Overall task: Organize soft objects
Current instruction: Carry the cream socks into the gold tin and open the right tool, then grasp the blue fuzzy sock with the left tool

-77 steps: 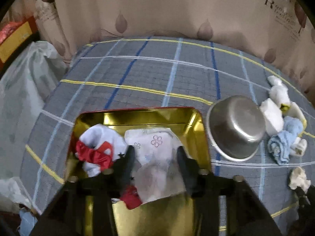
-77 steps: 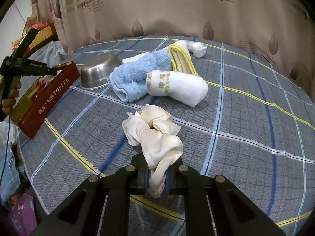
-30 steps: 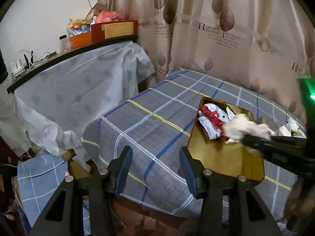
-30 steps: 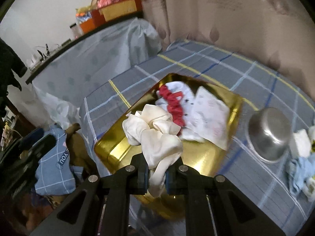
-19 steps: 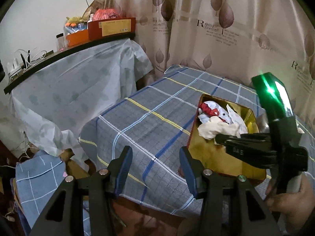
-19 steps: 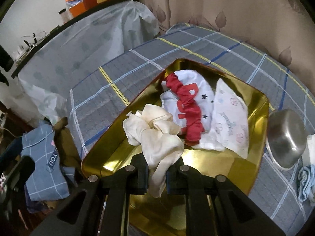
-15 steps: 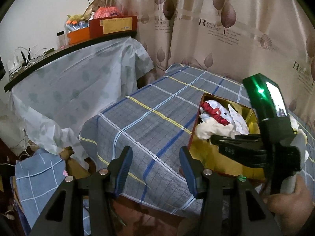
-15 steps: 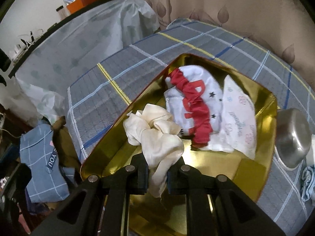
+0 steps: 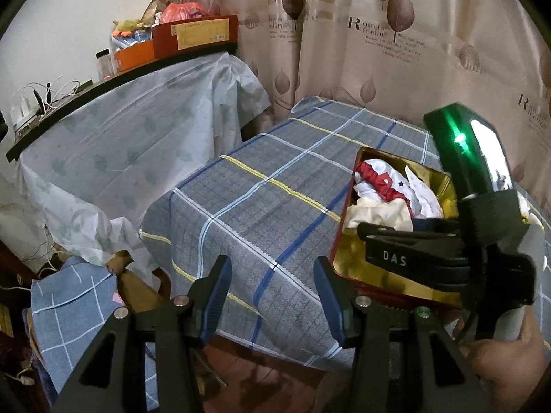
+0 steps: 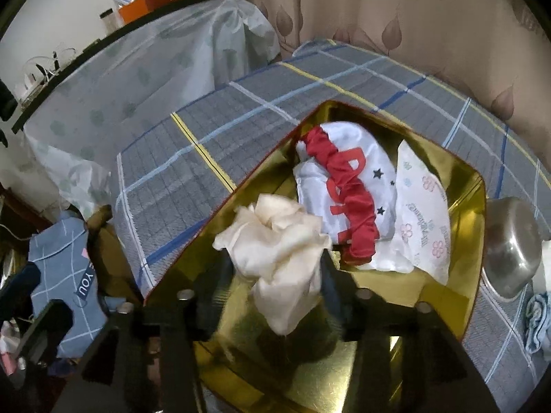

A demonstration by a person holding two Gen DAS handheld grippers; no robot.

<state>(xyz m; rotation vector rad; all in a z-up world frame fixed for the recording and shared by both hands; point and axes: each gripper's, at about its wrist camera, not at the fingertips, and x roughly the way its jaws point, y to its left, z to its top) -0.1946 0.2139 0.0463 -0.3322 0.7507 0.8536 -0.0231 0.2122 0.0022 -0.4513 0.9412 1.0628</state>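
Right gripper (image 10: 275, 296) points down into the gold-lined rectangular tin (image 10: 461, 179); its jaws are opening, and the crumpled cream satin cloth (image 10: 275, 241) lies between them, the pads no longer pressing it. Just beyond it sit a white pouch with red ruffle (image 10: 347, 186) and a white flower-printed packet (image 10: 423, 223). Left gripper (image 9: 272, 296) hangs half open and empty beside the tin, over the blue plaid tablecloth (image 9: 261, 206).
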